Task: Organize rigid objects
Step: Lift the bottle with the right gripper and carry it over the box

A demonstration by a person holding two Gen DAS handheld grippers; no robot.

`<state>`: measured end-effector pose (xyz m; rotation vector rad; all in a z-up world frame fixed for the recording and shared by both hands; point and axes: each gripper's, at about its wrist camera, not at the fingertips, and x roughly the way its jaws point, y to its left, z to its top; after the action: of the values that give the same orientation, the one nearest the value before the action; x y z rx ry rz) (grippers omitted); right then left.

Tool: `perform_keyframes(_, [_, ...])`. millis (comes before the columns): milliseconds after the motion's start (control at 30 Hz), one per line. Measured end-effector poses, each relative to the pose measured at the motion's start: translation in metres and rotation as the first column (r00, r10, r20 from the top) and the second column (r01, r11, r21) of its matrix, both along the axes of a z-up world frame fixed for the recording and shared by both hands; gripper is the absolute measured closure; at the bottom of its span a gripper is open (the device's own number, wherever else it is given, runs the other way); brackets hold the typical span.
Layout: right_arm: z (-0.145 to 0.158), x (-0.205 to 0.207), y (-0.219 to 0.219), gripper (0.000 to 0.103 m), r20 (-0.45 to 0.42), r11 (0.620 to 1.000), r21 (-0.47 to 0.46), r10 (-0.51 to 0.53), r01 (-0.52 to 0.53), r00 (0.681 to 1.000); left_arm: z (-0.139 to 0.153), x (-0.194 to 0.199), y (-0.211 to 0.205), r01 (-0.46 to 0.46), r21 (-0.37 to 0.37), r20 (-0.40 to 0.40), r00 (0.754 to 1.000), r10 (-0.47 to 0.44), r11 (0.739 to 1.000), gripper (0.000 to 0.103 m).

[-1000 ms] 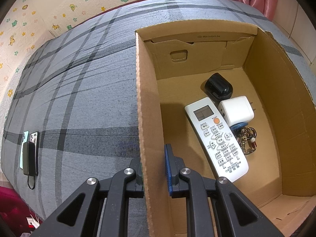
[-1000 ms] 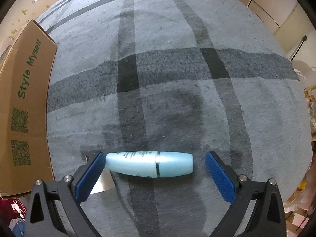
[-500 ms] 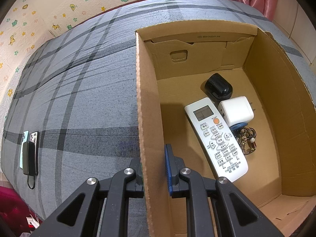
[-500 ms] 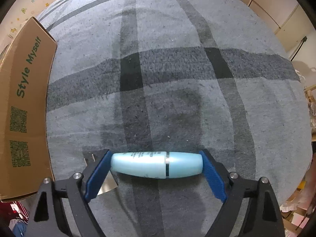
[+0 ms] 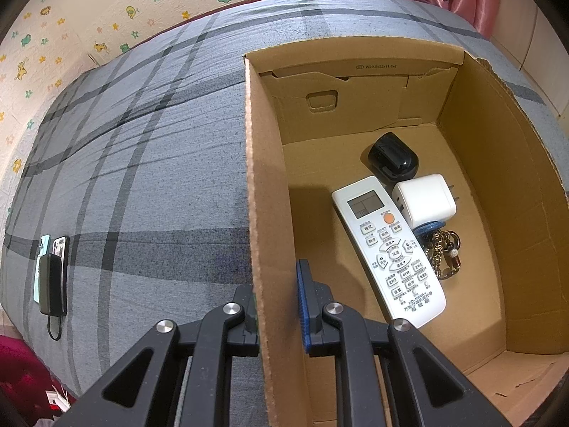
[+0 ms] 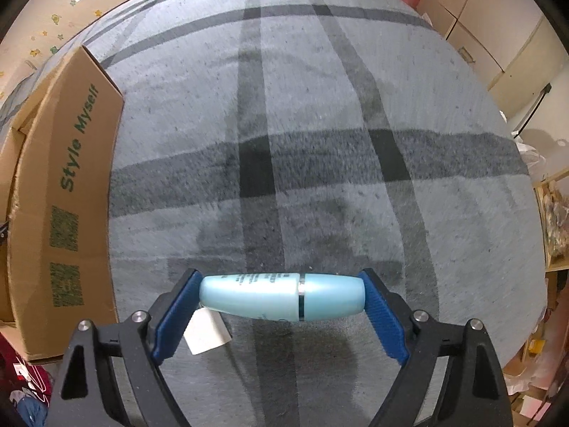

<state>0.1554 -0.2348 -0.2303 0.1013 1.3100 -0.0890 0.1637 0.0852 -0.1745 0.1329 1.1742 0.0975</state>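
Observation:
My right gripper (image 6: 281,302) is shut end to end on a light blue bottle (image 6: 281,297), held lifted above the grey plaid bed; a white tag (image 6: 208,332) hangs from its left end. My left gripper (image 5: 275,300) is shut on the left wall of the open cardboard box (image 5: 265,213), one finger outside, one inside. In the box lie a white remote (image 5: 389,252), a white charger (image 5: 425,201), a black rounded object (image 5: 393,160) and a keyring (image 5: 442,252). The box's outer side (image 6: 71,213) shows at the left of the right wrist view.
Two phones and a dark power bank (image 5: 51,274) lie at the bed's left edge. A patterned wall (image 5: 71,25) borders the far side of the bed. Cabinets (image 6: 498,35) stand beyond the bed's right side.
My right gripper closed on the blue bottle and lifted it off the bed; the view has tilted toward the box. My left gripper has not moved.

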Motion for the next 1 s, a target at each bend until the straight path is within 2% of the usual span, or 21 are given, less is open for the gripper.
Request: perform_keyframes(1000, [0.099, 0.014, 0.03, 0.012, 0.153, 0.994, -0.052, 0.103, -0.097, 0.983, 0.0, 0.0, 0.0, 0.003, -0.001, 0.0, 1.0, -0.003, 1.0, 0.088])
